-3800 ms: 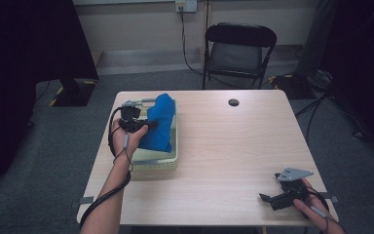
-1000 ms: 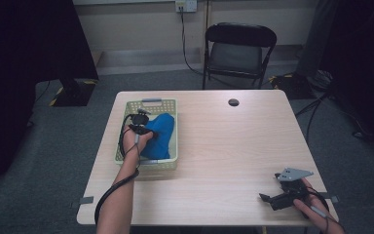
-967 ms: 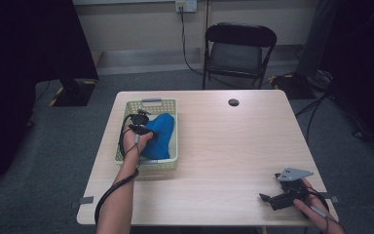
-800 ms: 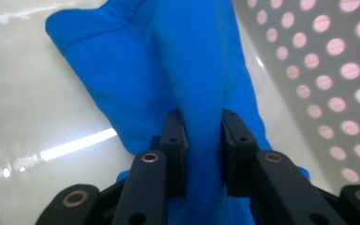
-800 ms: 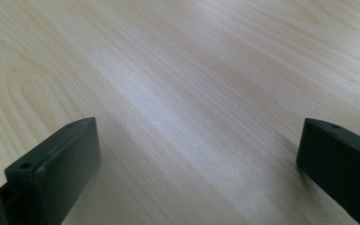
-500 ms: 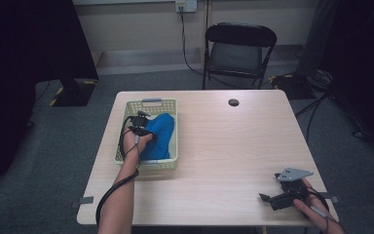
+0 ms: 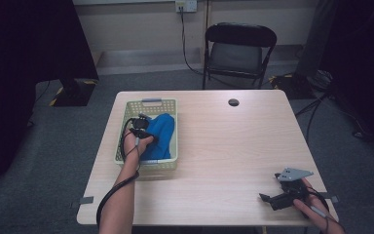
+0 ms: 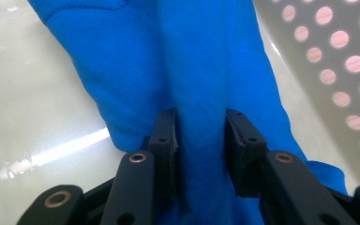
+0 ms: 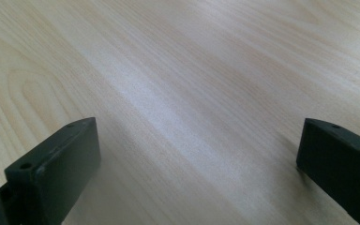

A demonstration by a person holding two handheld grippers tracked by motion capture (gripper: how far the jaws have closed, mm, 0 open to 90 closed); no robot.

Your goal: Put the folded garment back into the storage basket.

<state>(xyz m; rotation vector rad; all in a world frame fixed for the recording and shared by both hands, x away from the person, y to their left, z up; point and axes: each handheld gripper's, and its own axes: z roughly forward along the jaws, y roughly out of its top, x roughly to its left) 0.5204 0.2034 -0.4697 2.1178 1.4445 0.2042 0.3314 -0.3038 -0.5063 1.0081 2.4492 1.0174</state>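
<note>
A blue cloth [image 7: 163, 129] lies in the pale green basket [image 7: 152, 101] on the left half of the table. My left gripper [image 7: 148, 132] reaches down into the basket onto the cloth. In the left gripper view a raised fold of the cloth [image 8: 192, 70] fills the narrow gap of my left gripper [image 8: 200, 136], touching both pads; these jaws have just been opening. The perforated basket wall [image 8: 337, 70] rises at the right. Near the table's front right corner my right gripper [image 7: 272, 199] rests open, and my right gripper [image 9: 197, 154] has bare wood between its wide jaws.
A small dark round disc [image 7: 233, 102] sits at the table's far edge. A black folding chair [image 7: 238, 48] stands behind the table [image 7: 224, 146]. Cables trail across the grey floor at the right.
The cloth, earlier held up above the basket, now lies down inside it, and my left hand has come lower with it. The right gripper has not moved.
</note>
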